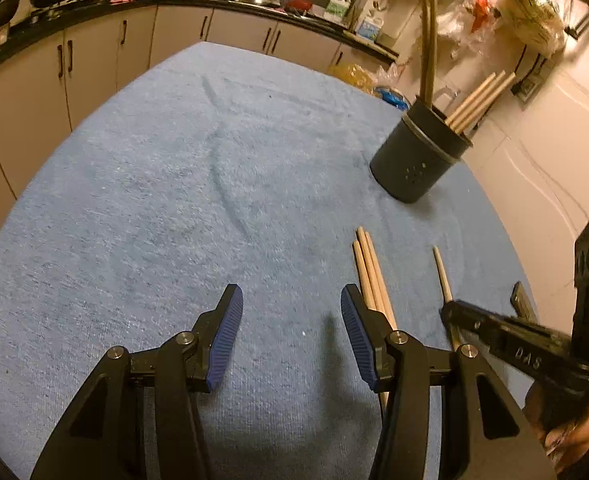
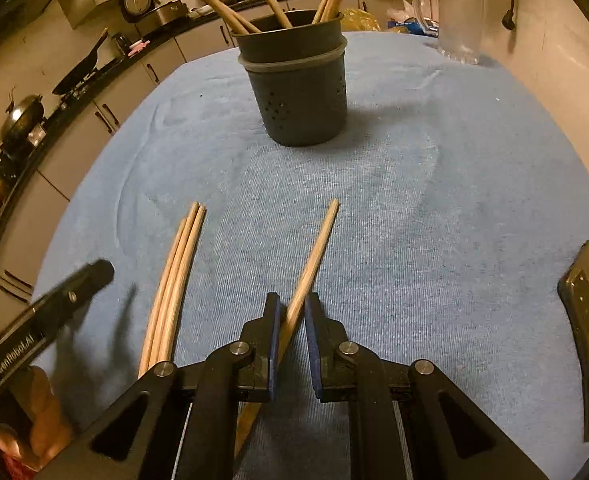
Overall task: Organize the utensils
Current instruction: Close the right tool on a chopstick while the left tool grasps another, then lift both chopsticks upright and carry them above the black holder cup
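Right gripper (image 2: 292, 320): jaws clamped on the single chopstick (image 2: 314, 256), gripped low on the shaft, probably so the tip leads into the holder.
Left gripper (image 1: 290, 336): jaws apart, empty, over the worktop (image 1: 134, 200).
Chopstick bundle (image 2: 174, 280): flat, beside the single chopstick, awaiting pickup.
Holder (image 2: 298, 96): upright, well beyond, already holding utensils.

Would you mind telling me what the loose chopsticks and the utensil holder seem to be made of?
The loose chopsticks: probably unfinished wood or bamboo, pale tan and matte with faint lengthwise grain. The utensil holder: likely moulded plastic, dark grey and matte, with punched drain holes; coated metal cannot be excluded.
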### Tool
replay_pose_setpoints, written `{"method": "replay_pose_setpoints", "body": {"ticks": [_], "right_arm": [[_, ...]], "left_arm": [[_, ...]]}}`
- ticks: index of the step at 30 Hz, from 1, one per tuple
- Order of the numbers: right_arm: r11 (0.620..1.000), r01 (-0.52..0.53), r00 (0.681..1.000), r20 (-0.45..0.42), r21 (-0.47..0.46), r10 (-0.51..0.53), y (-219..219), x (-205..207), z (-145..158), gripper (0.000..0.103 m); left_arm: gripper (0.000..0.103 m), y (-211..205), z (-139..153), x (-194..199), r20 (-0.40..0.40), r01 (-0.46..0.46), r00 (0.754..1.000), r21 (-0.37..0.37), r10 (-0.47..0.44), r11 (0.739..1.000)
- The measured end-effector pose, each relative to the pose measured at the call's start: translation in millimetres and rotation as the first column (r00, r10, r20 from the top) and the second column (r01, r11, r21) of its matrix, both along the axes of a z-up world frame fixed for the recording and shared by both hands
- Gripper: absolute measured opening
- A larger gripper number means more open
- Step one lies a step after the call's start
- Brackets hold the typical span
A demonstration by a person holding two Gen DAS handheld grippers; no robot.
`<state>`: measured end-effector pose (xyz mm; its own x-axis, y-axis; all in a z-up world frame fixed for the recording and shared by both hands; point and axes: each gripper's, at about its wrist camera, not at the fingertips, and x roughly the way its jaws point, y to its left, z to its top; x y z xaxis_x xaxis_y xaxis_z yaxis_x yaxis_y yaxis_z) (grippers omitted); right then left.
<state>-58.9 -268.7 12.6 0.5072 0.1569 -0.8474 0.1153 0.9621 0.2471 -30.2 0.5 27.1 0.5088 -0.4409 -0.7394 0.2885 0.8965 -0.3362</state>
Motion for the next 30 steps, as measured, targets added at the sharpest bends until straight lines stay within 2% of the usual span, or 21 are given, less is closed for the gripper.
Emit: {"method": "replay_pose_setpoints", "body": {"ticks": [2,4,6,9,15,18,20,22,27,30], "right_arm": [[1.000,-0.001,1.000,-0.005,0.002,0.002,-3,0,1,0.009],[1.000,0.007,1.000,-0.006,-0.006,-0.007,-10,0,1,0.008],[1.000,0.016,1.000,-0.001,-0.016,-0.016,-16,-4,1,0.008],[1.000,0.029,1.000,0.003,-0.003,-0.029,-25,-10,1,0.008],[1.000,0.024,1.000,0.019,0.007,-0.024,-31,-19,1,0.008],[1.000,0.018,1.000,0.025,0.015,-0.019,-32,-21,1,0.008],[1.000,0.011,1.000,0.027,0.013,-0.011,-34,-21,1,0.008],[1.000,0.002,1.000,0.024,0.010,-0.002,-35,-20,1,0.008],[0.999,-0.039,0.999,-0.026,-0.022,0.038,-32,-8,3,0.008],[0.999,-0.048,0.995,-0.086,0.014,0.049,-37,9,3,0.009]], "left_arm": [[0.050,-8,1,-4,-0.020,0.049,0.999,-0.002,-0.049,0.999],[0.045,-19,2,-9,-0.027,0.087,0.996,0.028,-0.086,0.996],[0.035,-29,2,-13,-0.028,0.115,0.993,0.061,-0.113,0.992],[0.025,-45,-1,-17,-0.044,0.148,0.989,0.095,-0.145,0.984],[0.020,-61,-1,-15,-0.047,0.150,0.988,0.142,-0.145,0.978],[0.019,-69,0,-14,-0.040,0.137,0.990,0.213,-0.132,0.967],[0.014,-76,-1,-11,-0.036,0.132,0.991,0.269,-0.127,0.954],[0.013,-82,-2,-9,-0.037,0.136,0.991,0.307,-0.131,0.942],[0.013,-83,0,-1,-0.066,0.136,0.990,0.313,-0.121,0.940],[0.012,-82,2,9,-0.096,0.137,0.989,0.296,-0.113,0.945]]}}
